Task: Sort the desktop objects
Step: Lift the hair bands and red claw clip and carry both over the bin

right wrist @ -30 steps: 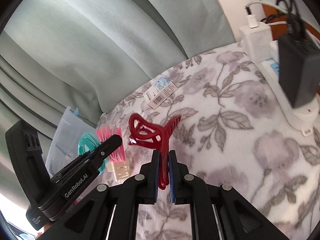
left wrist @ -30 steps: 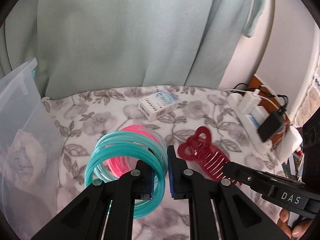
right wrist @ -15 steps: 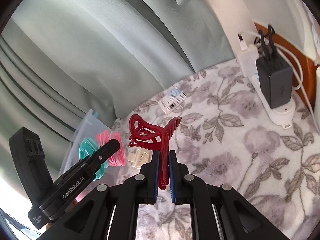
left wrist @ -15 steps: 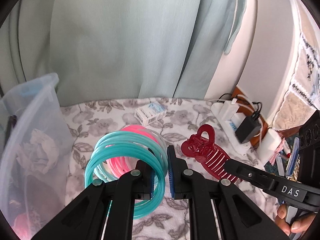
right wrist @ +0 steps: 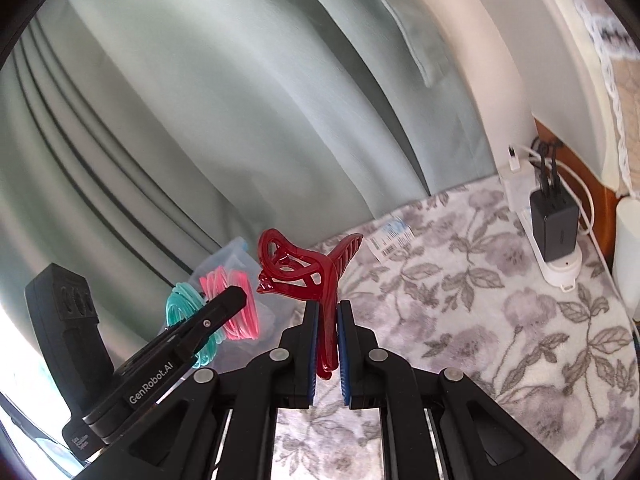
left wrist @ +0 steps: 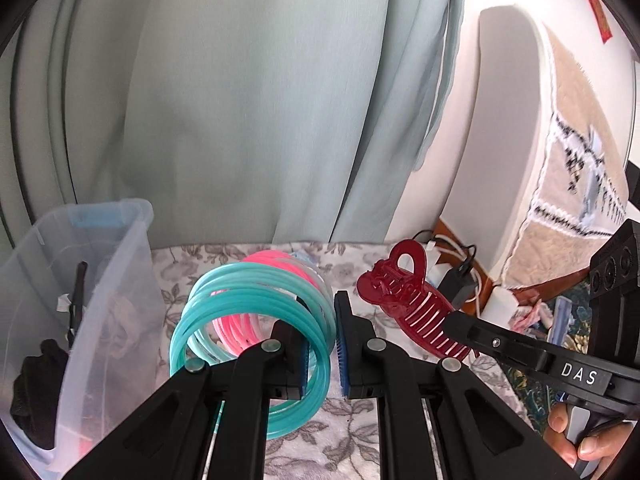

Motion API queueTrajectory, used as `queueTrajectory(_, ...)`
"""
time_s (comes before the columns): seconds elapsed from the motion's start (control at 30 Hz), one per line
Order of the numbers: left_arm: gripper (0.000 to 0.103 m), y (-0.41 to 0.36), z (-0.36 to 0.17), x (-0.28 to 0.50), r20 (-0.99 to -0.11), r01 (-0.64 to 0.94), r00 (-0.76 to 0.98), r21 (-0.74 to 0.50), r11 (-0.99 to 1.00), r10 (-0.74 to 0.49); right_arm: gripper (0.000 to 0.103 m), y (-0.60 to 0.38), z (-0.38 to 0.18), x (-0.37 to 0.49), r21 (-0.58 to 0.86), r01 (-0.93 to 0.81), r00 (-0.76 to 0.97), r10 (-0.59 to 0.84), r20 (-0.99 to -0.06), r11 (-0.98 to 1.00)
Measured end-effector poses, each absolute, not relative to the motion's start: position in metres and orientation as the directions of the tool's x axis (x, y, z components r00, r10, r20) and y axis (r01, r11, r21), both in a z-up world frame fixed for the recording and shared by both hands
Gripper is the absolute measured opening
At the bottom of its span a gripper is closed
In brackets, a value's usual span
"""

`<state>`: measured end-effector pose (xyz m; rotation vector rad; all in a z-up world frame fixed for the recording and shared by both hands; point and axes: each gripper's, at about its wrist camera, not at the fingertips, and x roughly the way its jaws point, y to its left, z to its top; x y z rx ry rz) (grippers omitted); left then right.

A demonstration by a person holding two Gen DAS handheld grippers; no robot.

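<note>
My left gripper (left wrist: 322,346) is shut on a bunch of teal and pink plastic bangles (left wrist: 256,312) and holds them in the air above the floral cloth. My right gripper (right wrist: 329,350) is shut on a dark red hair claw clip (right wrist: 304,268), also lifted. The clip shows in the left wrist view (left wrist: 408,304), just right of the bangles. The bangles show in the right wrist view (right wrist: 216,312), left of the clip. A clear plastic bin (left wrist: 80,300) stands at the left, holding dark items.
A floral cloth (right wrist: 500,320) covers the table. A small white box with a barcode (right wrist: 390,238) lies at the back. A white power strip with a black charger (right wrist: 554,228) and cables sits at the right edge. Green curtains hang behind.
Both grippers have risen and tilted up with their objects still held. The table looks farther away and the bin has come more fully into the left view.
</note>
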<state>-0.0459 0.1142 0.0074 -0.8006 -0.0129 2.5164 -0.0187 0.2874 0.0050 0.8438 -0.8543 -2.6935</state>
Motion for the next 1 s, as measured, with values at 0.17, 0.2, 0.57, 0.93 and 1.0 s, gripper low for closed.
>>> queueTrajectory(0.17, 0.012, 0.100, 0.022, -0.036, -0.497, -0.454, -0.726, -0.174, -0.874, 0.476, 0.010, 0.273, 0.025, -0.011, 0.560, 0.048, -0.835, -0.341, -0.432, -0.827)
queueTrajectory(0.2, 0.012, 0.096, 0.026, -0.034, -0.488, -0.456, -0.729, -0.178, -0.872, 0.481, 0.010, 0.270, 0.029, -0.010, 0.554, 0.057, -0.836, -0.343, -0.427, -0.830)
queueTrajectory(0.57, 0.012, 0.043, 0.059, -0.011, -0.363, -0.427, -0.802, -0.204, -0.881, 0.474, 0.010, 0.216, 0.074, -0.010, 0.485, 0.188, -0.839, -0.396, -0.373, -0.854)
queueTrajectory(0.93, 0.012, -0.052, 0.053, -0.012, -0.336, -0.258, -0.877, -0.272, -0.927, 0.343, 0.010, 0.129, 0.094, -0.034, 0.430, 0.329, -0.777, -0.500, -0.382, -0.841)
queueTrajectory(1.0, 0.012, -0.066, 0.046, -0.014, -0.347, -0.231, -0.879, -0.287, -0.929, 0.326, 0.010, 0.111, 0.091, -0.042, 0.427, 0.345, -0.756, -0.517, -0.400, -0.836)
